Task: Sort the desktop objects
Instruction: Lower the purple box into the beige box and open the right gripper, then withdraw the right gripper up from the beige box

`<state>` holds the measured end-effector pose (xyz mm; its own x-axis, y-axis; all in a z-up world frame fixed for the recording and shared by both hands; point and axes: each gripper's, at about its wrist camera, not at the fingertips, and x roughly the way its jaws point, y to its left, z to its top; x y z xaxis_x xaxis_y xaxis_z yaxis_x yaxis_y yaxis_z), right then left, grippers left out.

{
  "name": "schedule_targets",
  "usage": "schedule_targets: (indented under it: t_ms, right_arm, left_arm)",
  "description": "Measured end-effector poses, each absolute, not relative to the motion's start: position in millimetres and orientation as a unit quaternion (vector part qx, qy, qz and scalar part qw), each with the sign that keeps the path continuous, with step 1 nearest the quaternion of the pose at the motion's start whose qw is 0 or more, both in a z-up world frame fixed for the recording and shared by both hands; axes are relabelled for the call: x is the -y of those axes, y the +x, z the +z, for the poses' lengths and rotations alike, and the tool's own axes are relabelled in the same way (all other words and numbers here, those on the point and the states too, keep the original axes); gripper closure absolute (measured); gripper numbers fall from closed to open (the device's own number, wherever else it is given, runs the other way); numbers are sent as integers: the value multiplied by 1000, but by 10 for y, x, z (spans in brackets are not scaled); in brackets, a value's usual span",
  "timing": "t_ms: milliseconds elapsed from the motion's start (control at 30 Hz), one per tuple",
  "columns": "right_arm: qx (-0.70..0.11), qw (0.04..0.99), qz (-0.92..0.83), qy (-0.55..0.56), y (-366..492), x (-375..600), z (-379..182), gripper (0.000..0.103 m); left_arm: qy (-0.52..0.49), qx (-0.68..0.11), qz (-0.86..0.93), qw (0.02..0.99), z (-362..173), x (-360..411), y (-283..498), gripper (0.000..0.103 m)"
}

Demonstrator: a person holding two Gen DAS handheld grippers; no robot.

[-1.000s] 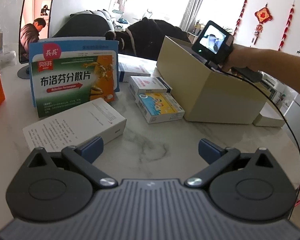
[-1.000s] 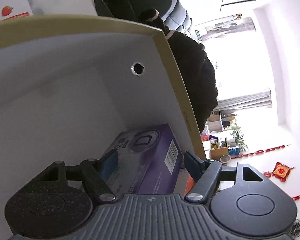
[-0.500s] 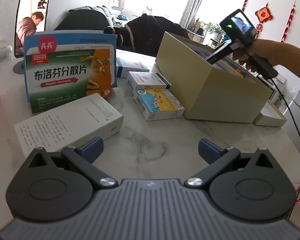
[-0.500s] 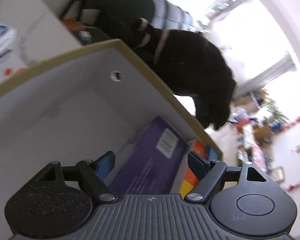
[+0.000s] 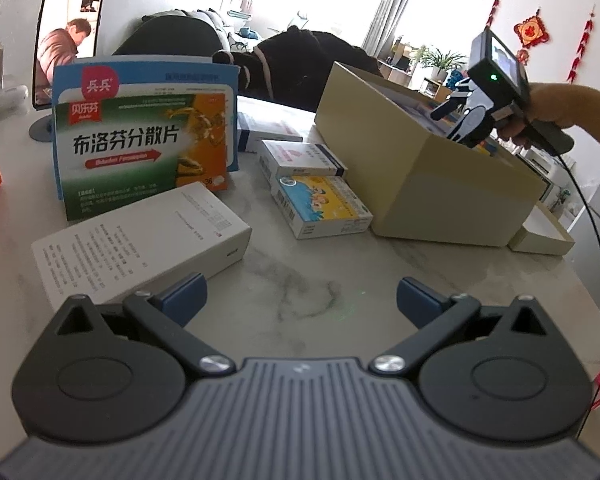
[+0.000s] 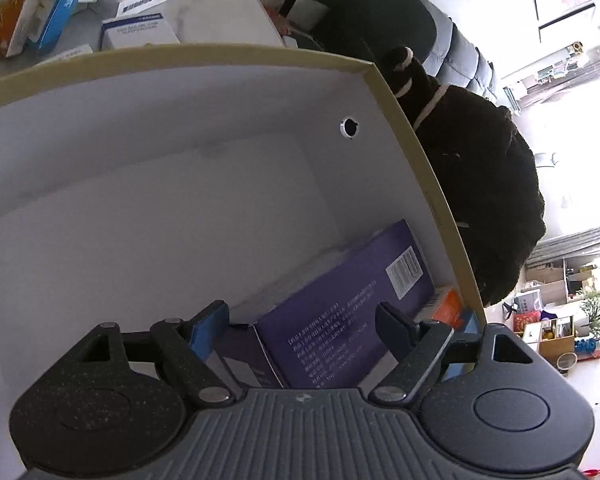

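A: The right gripper (image 6: 302, 320) is open and holds nothing. It hangs over the big box (image 6: 428, 168), and the purple box (image 6: 340, 300) lies inside, at the 6 o'clock side of that view.

B: And the left gripper (image 5: 302, 294)?

A: Open too, empty, above the surface (image 5: 320, 264). The white box (image 5: 140, 240) sits at its 10 o'clock, the cartoon box (image 5: 324, 204) at 12.

B: What could go wrong?

A: I think the right one could bump the big box's wall and push it, because it is so close.

B: Anything hard to see?

A: Yes. The gripper hides part of the purple box, so I can't tell if it lies flat.
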<state>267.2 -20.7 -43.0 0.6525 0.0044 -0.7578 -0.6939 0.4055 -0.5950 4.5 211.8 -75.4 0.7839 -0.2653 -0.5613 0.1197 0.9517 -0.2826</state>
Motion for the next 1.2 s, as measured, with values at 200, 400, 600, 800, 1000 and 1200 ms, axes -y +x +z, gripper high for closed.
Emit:
schedule_targets:
  t_ms: [200,400,600,800,1000,1200]
  right_arm:
    - [-346,763,227,-496,2652,214,-446,21]
    - [-368,726,261,-519,2557,315,-291,19]
    - [-392,687,280,-544,2415,508,-161,18]
    - [-392,667,262,-577,2375,622,-313,18]
    - [-381,669,247,-589,2437,649,-430,18]
    - [-383,678,246,-577,2498,671,-412,16]
  left_arm:
    - [-114,-313,-104,937,-749,-2122,37,0]
    - [-118,-314,-102,936,-769,-2136,54,0]
    - [-118,-315,-107,936,-790,-2112,86,0]
    - [-116,-315,-108,936,-783,-2096,81,0]
    - [-116,-316,-101,936,-777,-2122,67,0]
    - [-116,-316,-98,937,-770,-2126,76,0]
